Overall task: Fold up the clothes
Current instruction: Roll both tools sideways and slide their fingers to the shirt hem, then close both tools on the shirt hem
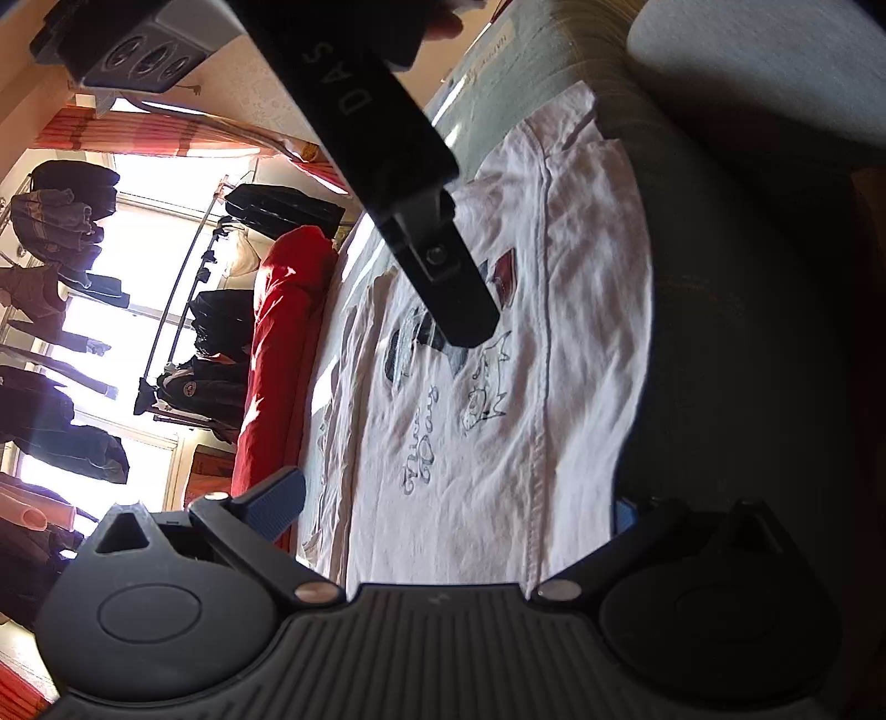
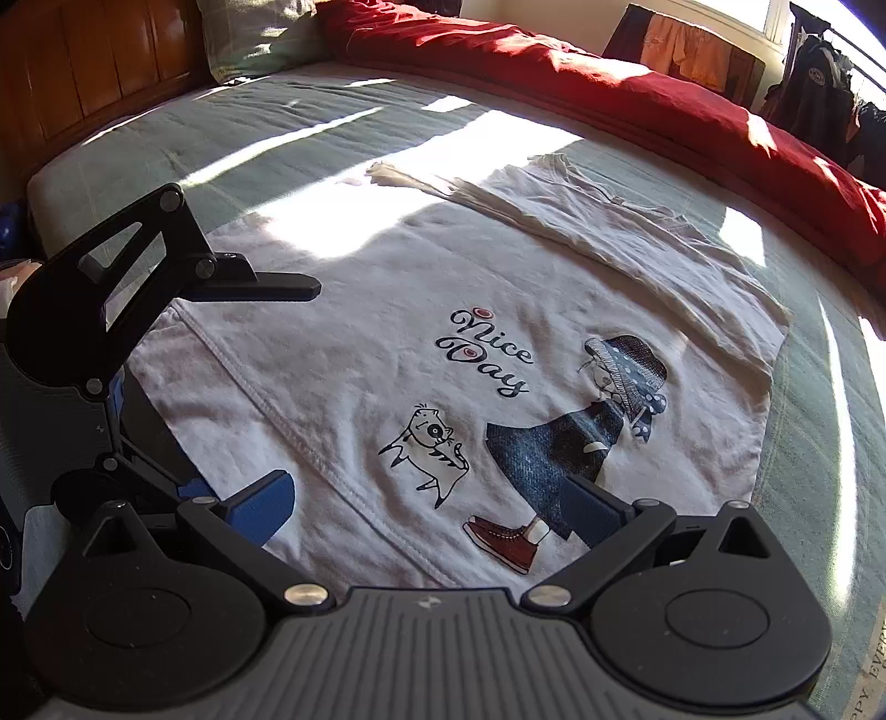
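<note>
A bed [image 2: 332, 127] with a grey-green cover carries a white printed T-shirt [image 2: 387, 343] spread flat at its middle. A red blanket [image 2: 637, 94] lies bunched along the edge at 1 o'clock, a pillow [image 2: 260, 39] at 11 o'clock.

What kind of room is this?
Most likely a bedroom. A white T-shirt lies spread on a bed with a wooden headboard and a red blanket, and clothes hang on a rack by the window.
</note>
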